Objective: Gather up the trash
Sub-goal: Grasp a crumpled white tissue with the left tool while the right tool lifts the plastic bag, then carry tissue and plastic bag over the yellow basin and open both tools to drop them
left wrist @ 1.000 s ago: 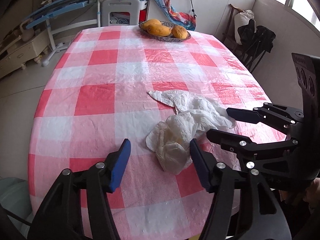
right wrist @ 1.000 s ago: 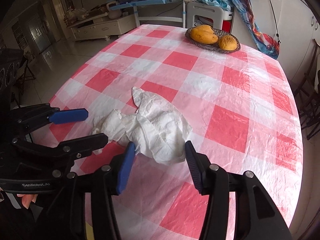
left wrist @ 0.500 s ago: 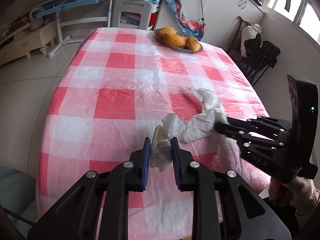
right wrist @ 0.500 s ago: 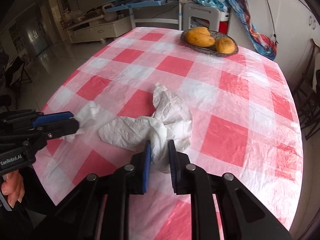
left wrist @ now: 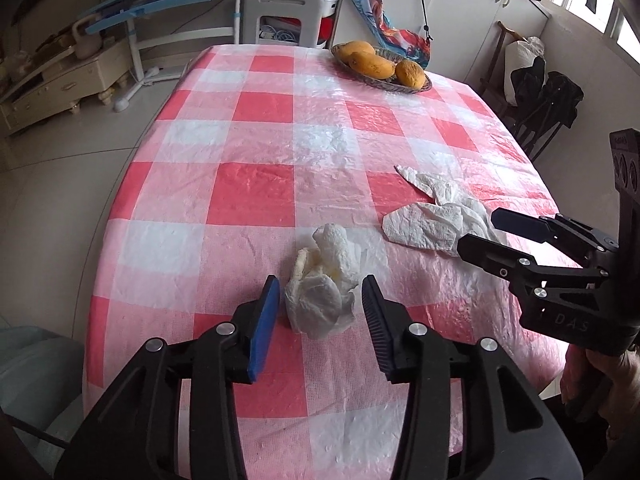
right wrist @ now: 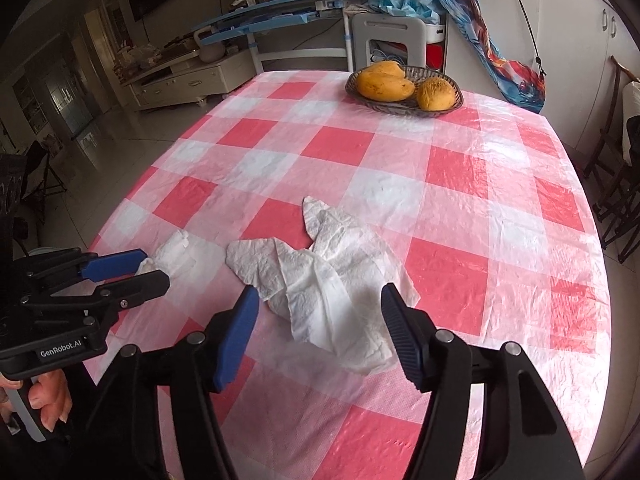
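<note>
A crumpled white tissue wad (left wrist: 324,292) lies on the red-and-white checked tablecloth (left wrist: 248,196), between the jaws of my left gripper (left wrist: 320,290). Those jaws are opening and the blue pads stand just clear of the wad. A flatter, spread-out white tissue (right wrist: 332,276) lies to the right of it, under my right gripper (right wrist: 320,296), whose jaws are opening wide above it without touching. In the right wrist view the left gripper (right wrist: 154,268) sits at the left over the wad (right wrist: 176,248). In the left wrist view the right gripper (left wrist: 478,230) reaches in beside the flat tissue (left wrist: 428,228).
A woven basket (right wrist: 456,104) with mangoes (right wrist: 384,86) stands at the table's far end. Dark folding chairs (left wrist: 548,108) stand close to the table's right side. A pale grey bin-like thing (left wrist: 32,368) sits on the floor below the near-left edge. Hands (right wrist: 44,400) hold the gripper handles.
A second ago both grippers stood open around one heap of tissues. They shut on a tissue each and drew them apart. Now both have opened and the two tissues lie separate.
</note>
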A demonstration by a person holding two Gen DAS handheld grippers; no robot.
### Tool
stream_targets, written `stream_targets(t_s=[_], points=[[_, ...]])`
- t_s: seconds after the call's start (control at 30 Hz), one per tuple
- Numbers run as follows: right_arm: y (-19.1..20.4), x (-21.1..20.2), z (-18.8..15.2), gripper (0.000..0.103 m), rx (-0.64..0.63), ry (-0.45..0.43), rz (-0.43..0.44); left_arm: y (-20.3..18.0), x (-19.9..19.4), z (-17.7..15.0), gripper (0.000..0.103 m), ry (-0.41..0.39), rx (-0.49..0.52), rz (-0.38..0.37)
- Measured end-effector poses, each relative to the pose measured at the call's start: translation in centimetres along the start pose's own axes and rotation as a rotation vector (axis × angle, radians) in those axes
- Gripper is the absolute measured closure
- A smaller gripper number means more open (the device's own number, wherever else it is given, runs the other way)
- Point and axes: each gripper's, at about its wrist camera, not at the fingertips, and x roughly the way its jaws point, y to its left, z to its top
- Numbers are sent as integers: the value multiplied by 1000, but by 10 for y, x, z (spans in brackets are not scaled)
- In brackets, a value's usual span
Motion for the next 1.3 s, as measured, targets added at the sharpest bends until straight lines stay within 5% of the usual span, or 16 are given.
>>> stream_targets(t_s=[0.43,0.53,0.73,0.8,1.3], points=[[2,8,0,41,2,13,-7,-6,0,-2,59,-7,39,29],[4,9,-1,47,-16,13,-21,-7,0,-3,59,-10,47,36],[8,9,-2,77,-50,12,-20,-11,0,-4,60,-18,76,51],[9,9,-2,82,-54,10,-14,-11,0,-4,78,-17,80,44],[2,-31,4,86,53,-115,13,-10,-51,0,80,-205,-7,3]])
